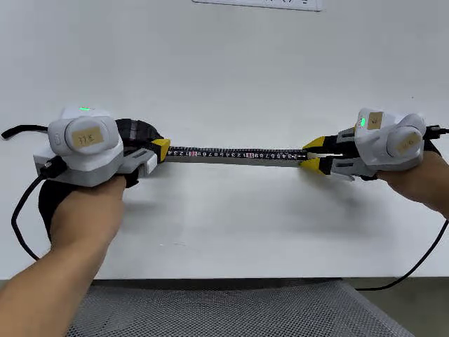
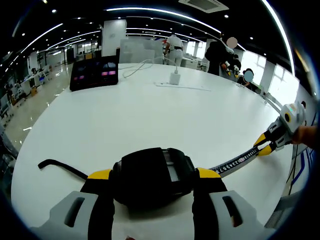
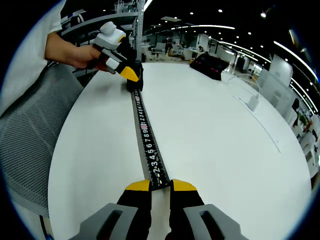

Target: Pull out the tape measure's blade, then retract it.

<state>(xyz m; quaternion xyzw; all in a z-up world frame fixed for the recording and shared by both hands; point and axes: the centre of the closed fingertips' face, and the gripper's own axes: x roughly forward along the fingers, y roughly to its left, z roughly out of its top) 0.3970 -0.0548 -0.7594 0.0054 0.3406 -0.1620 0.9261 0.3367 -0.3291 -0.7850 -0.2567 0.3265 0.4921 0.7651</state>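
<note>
My left gripper (image 1: 158, 151) is shut on the black tape measure case (image 2: 152, 175), which bulges between its yellow-tipped fingers (image 2: 100, 175). The dark blade (image 1: 238, 154) with white numerals runs level above the white table from the case to my right gripper (image 1: 312, 154), whose jaws are shut on the blade's free end (image 3: 159, 181). In the right gripper view the blade (image 3: 146, 137) stretches away to the left gripper (image 3: 131, 75) and the hand holding it. From the left gripper view the blade (image 2: 235, 161) leads right to the right gripper (image 2: 263, 146).
The white table (image 1: 231, 77) spreads wide behind the tape. A black pad with pink patches (image 2: 95, 72) and a white charger with cable (image 2: 175, 78) lie at its far side. A grey mesh chair (image 1: 231, 309) sits at the near edge. People stand in the distance.
</note>
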